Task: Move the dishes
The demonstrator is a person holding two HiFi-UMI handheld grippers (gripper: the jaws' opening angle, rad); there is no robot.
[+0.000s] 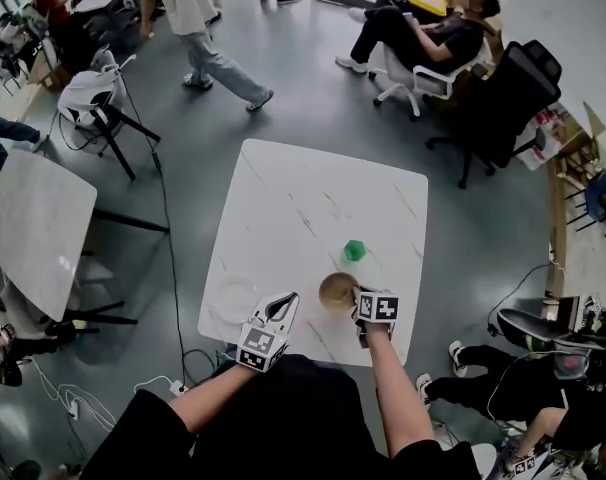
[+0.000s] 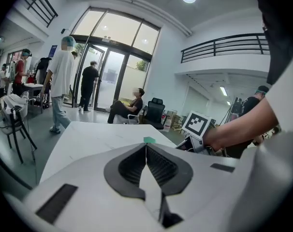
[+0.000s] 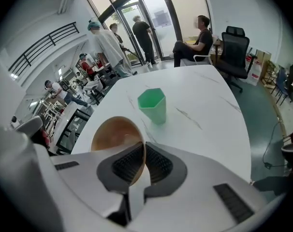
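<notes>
Plate side: the white plate (image 1: 233,299) lies flat near the front left of the table (image 1: 303,193). If the bowl is bound that way, I judge it should land beside the plate or squarely on it, never half on its rim
Left tongs: the left gripper (image 1: 281,306) has its jaws pressed together with nothing between them. It hovers at the front edge, just right of the plate, and is best held clear of the bowl's path or brought under the bowl as a prop
Grip on the bowl: the right gripper (image 3: 143,148) is clamped on the wall of the brown bowl (image 3: 111,135), one jaw inside and one outside. A pinch on one side of a thin rim lets a bowl swing, so an even, slow carry with a quiet wrist looks wise
Green cup: the green cup (image 3: 153,104) stands upright just beyond the bowl and apart from it. The bowl should be drawn away from it, not past it
Set-down: I would lower the bowl until its base sits flat before the jaws part
Bowl, place: near the table's front edge, right of the plate and hard against the right gripper, with the cup behind it. Whether its base clears the tabletop cannot be told
Bowl, look: round, thin-walled, warm brown, smooth inside, apparently empty, tipped with its mouth toward the gripper
</notes>
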